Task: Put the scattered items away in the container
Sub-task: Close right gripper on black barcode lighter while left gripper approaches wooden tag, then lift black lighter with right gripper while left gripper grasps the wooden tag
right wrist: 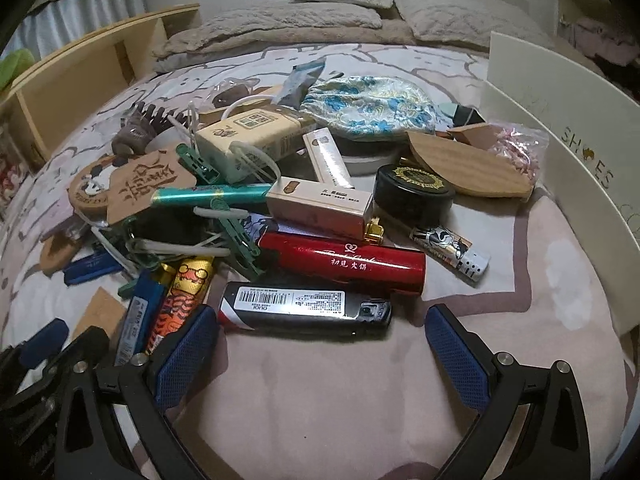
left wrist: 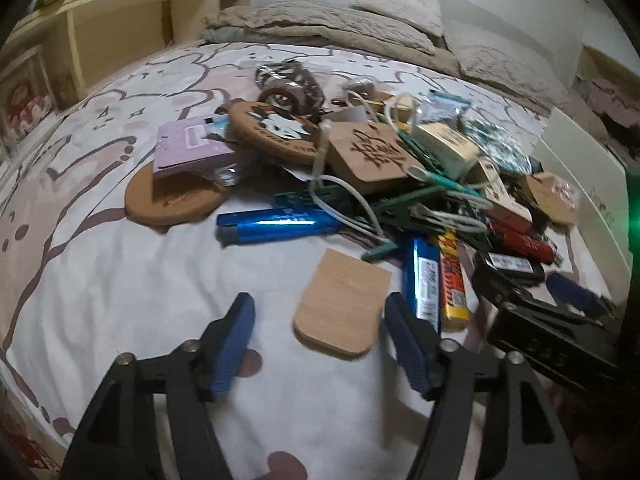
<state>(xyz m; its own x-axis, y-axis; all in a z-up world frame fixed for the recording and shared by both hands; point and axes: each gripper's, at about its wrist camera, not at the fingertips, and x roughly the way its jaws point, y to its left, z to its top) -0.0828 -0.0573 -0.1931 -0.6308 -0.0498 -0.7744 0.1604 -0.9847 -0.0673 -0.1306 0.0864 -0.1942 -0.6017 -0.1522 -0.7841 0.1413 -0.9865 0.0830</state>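
A pile of small items lies on a patterned bedsheet. My left gripper (left wrist: pixel 320 320) is open and empty; a plain wooden tag (left wrist: pixel 344 304) lies between its fingertips, closer to the right one. Beyond it lie a blue lighter (left wrist: pixel 276 224) and a carved wooden tag (left wrist: pixel 370 152). My right gripper (right wrist: pixel 320 332) is open and empty just in front of a black lighter (right wrist: pixel 304 308). Behind that lie a red lighter (right wrist: pixel 344 260) and a black round tin (right wrist: pixel 414 192). The white shoe box (right wrist: pixel 560 152) stands at the right.
A wooden shelf unit (left wrist: pixel 120 32) stands at the back left. Folded beige blankets and pillows (left wrist: pixel 340 28) lie at the head of the bed. The right gripper also shows at the lower right of the left wrist view (left wrist: pixel 560 308). A cork coaster (left wrist: pixel 172 200) lies left of the pile.
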